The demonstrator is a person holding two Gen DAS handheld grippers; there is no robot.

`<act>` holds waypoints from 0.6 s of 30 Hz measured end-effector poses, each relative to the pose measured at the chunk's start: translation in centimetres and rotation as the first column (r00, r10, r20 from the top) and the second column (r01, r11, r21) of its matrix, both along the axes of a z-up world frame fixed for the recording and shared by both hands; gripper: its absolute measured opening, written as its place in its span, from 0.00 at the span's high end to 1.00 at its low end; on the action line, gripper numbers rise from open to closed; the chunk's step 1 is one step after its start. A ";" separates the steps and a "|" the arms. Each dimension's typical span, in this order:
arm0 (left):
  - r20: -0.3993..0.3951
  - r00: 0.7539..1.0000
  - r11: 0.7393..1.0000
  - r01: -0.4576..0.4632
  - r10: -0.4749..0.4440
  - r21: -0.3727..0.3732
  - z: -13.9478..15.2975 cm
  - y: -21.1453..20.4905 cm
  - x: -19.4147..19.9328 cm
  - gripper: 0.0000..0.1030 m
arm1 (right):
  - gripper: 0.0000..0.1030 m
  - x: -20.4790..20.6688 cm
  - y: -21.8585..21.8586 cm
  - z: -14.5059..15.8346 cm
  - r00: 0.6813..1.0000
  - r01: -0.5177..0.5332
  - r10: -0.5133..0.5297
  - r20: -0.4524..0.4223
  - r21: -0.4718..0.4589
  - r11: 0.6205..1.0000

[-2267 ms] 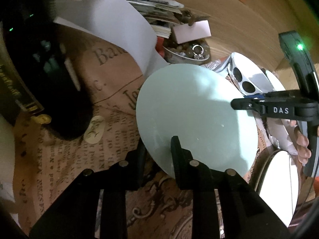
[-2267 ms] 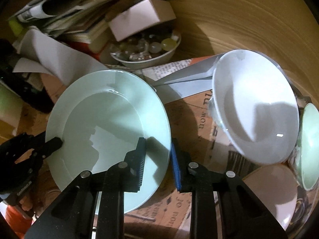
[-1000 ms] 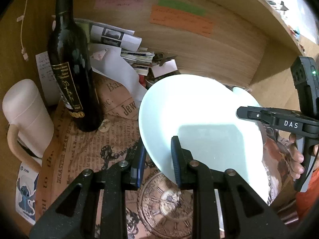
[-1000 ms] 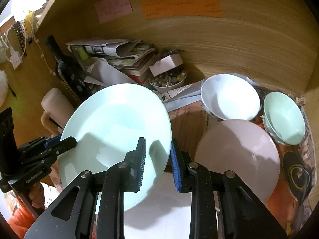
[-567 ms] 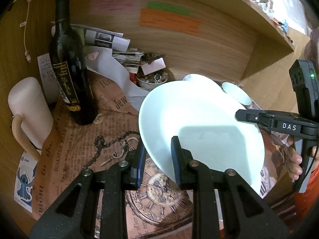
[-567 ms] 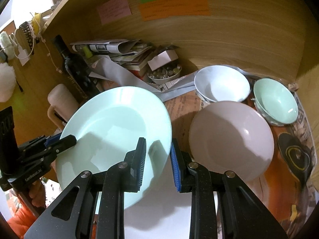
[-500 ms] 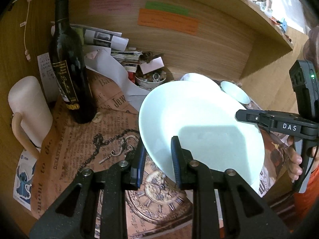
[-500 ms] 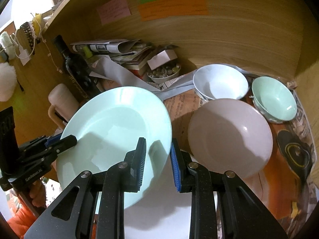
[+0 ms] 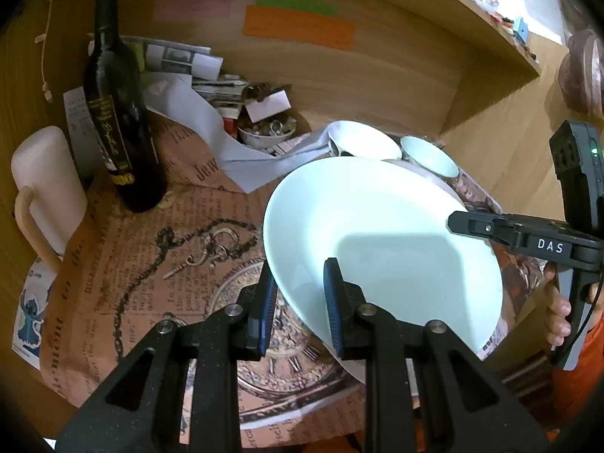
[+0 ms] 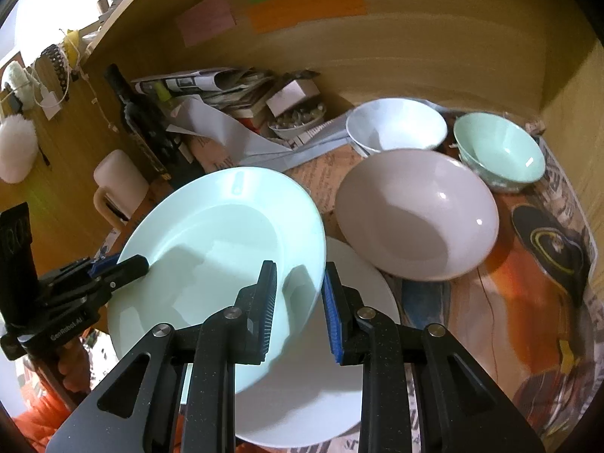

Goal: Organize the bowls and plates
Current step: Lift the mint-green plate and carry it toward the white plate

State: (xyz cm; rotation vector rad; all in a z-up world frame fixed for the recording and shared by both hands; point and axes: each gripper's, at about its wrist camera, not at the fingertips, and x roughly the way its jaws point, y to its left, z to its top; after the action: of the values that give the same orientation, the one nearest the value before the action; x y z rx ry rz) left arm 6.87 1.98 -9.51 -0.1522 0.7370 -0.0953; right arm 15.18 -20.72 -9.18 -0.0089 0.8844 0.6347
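Both grippers hold one pale green plate (image 9: 381, 238) by opposite rims, lifted and tilted above the table. My left gripper (image 9: 298, 294) is shut on its left rim; my right gripper (image 10: 300, 298) is shut on its right rim, and the plate (image 10: 219, 253) fills the lower left of the right wrist view. Under it lies a white plate (image 10: 321, 389). Behind stand a pinkish plate (image 10: 419, 215), a white bowl (image 10: 396, 124) and a green bowl (image 10: 498, 147). The right gripper also shows in the left wrist view (image 9: 490, 226), the left one in the right wrist view (image 10: 124, 264).
A dark wine bottle (image 9: 120, 120) and a cream mug (image 9: 45, 188) stand at the left. A small bowl of trinkets (image 9: 268, 132), stacked papers (image 9: 204, 75) and a loose white sheet (image 9: 200, 128) crowd the back. Wooden walls (image 9: 377, 83) enclose the nook; printed paper (image 9: 143, 264) covers the table.
Both grippers have drawn back and up from the nook with the green plate between them. More of the table, the bowls and the white plate underneath have come into view.
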 end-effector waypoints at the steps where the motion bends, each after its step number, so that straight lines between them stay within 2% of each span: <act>1: -0.004 1.000 1.000 0.005 -0.005 -0.003 -0.2 -0.1 -0.1 0.77 | 0.78 -0.1 -0.2 -0.1 1.000 0.004 -0.004 -0.002 0.002 1.000; 18: -0.082 0.995 0.999 0.051 -0.052 -0.014 -3.2 -1.7 0.0 0.77 | 0.78 -0.8 -1.6 -3.2 0.996 0.042 -0.044 -0.075 -0.025 0.999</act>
State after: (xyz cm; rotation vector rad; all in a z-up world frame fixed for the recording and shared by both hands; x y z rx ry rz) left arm 6.90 0.29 -12.69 -0.1491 0.8224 -0.1432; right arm 14.35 -22.32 -12.34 0.0127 0.9624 0.5871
